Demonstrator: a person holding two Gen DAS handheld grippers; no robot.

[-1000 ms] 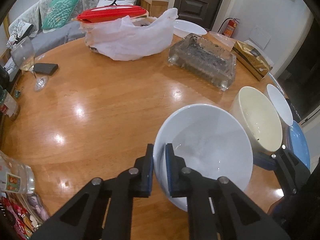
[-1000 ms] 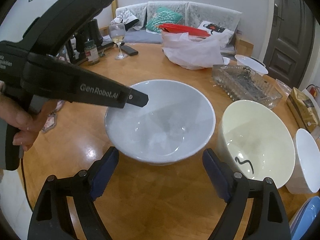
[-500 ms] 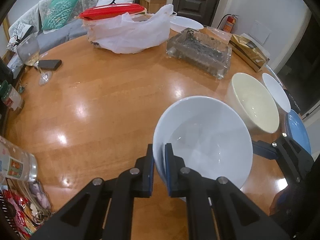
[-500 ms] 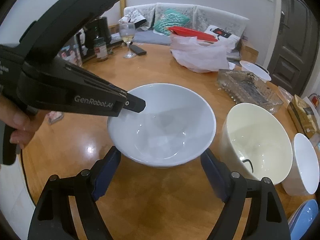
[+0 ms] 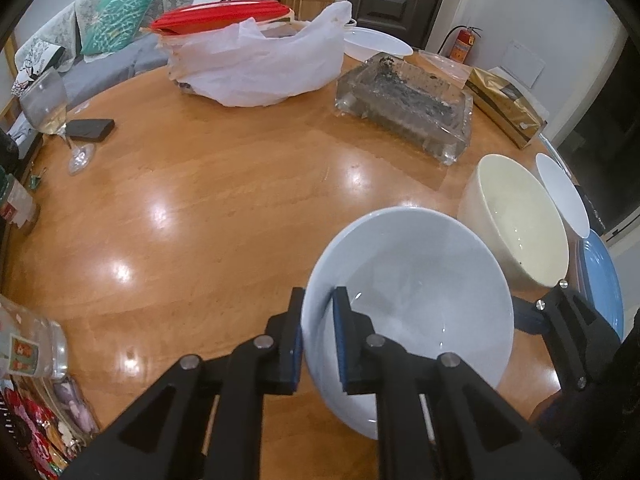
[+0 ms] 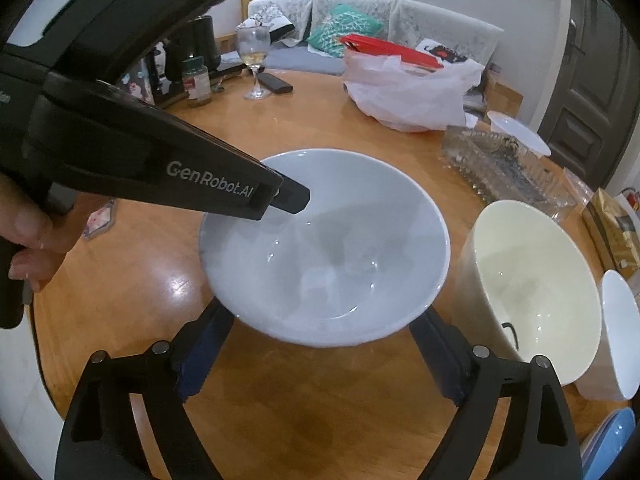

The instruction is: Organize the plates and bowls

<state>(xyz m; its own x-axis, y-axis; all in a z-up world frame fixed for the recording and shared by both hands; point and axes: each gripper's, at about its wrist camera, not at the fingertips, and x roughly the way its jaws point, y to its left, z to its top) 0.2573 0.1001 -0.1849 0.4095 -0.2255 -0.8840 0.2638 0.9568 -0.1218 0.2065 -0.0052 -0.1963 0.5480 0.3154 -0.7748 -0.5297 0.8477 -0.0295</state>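
Observation:
My left gripper is shut on the near rim of a pale white-blue bowl and holds it above the round wooden table. The same bowl fills the right wrist view, with the left gripper's arm across its left rim. My right gripper is open, its fingers spread wide below and beside the bowl, not touching it. To the right stand a cream bowl, a small white bowl and a blue plate.
A glass ashtray, a white plastic bag with red plates on it, a white plate, a gold packet, a wine glass and a black remote lie on the table's far half. Jars stand at the left edge.
The left gripper has lifted the pale bowl higher and tilted it a little; the table looks farther below. The right gripper has stayed open under the bowl.

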